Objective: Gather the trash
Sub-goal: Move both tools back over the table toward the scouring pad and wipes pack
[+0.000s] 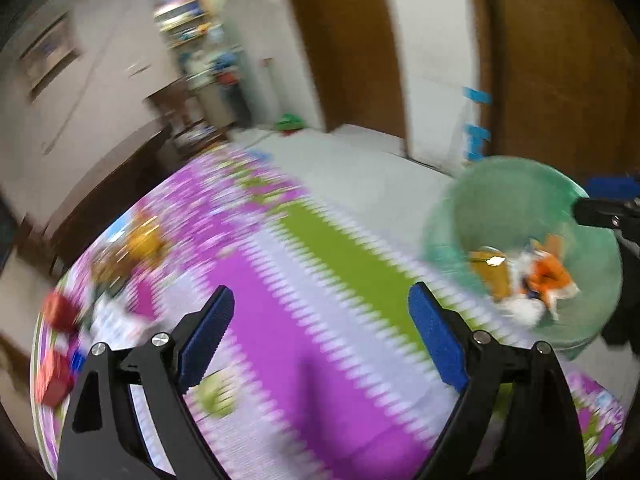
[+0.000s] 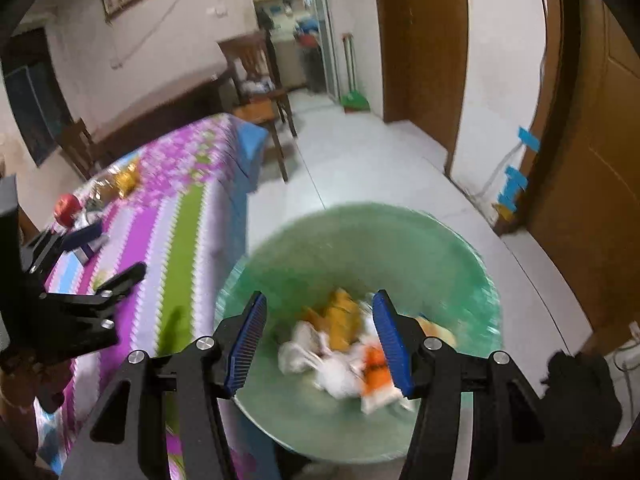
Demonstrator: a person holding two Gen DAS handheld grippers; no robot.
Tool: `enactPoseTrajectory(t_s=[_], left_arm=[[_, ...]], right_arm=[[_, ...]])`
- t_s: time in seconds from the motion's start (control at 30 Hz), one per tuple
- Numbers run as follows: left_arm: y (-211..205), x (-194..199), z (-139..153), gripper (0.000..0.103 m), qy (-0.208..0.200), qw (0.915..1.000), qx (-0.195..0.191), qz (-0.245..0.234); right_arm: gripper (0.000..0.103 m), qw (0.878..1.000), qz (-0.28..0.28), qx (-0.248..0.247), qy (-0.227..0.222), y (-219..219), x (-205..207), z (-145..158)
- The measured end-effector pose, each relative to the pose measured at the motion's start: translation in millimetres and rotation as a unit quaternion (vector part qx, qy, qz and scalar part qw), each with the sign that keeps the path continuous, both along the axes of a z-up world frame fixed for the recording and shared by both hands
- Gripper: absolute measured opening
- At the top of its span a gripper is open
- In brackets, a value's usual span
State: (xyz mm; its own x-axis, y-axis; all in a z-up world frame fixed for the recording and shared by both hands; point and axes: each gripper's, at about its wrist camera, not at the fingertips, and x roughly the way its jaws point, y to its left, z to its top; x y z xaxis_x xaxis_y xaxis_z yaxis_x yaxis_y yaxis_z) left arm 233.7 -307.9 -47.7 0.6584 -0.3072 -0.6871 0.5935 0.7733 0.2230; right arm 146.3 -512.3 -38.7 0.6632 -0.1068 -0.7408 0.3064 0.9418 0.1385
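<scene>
Above the green bin [image 2: 360,248], right gripper [image 2: 320,340] agape, empty.

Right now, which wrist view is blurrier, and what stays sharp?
Left wrist view: heavy motion smear across the tablecloth and green bin; only the left tongs read crisp. Right wrist view: background sharp, the bin's trash blurred, right tongs crisp. Both show fisheye bending.

Dim indoor light, a bright back room, heavy motion blur in the left view, fisheye-bent dark edges.
</scene>
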Motion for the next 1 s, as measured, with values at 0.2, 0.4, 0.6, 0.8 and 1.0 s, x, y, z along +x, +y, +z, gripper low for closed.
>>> enactPoseTrajectory(t_s=[0.2,0.4,0.6,0.8,1.0], left_arm=[[122,34,10,0.088,0.005,0.9921,-0.034,0.121],[218,72,13,0.088,0.014,0.9793,-0.038,0.199],[258,149,20,0.076,0.069,0.9898,-0.024,0.122],[249,191,11,0.06,0.096,0.9938,0.056,0.008],[234,204,-7,0.06,0.102,0.9852,0.114,-0.078]], right_arm=[[0.065,0.997,0.059,0.023,-0.05,61,41,2],[0.085,0.983,0.171,-0.009,-0.06,160,101,4],[0.097,0.956,0.285,-0.037,-0.054,253,164,0],[0.098,0.927,0.36,-0.093,-0.045,306,212,-5],[0.098,0.905,0.407,-0.12,-0.017,329,248,-19]])
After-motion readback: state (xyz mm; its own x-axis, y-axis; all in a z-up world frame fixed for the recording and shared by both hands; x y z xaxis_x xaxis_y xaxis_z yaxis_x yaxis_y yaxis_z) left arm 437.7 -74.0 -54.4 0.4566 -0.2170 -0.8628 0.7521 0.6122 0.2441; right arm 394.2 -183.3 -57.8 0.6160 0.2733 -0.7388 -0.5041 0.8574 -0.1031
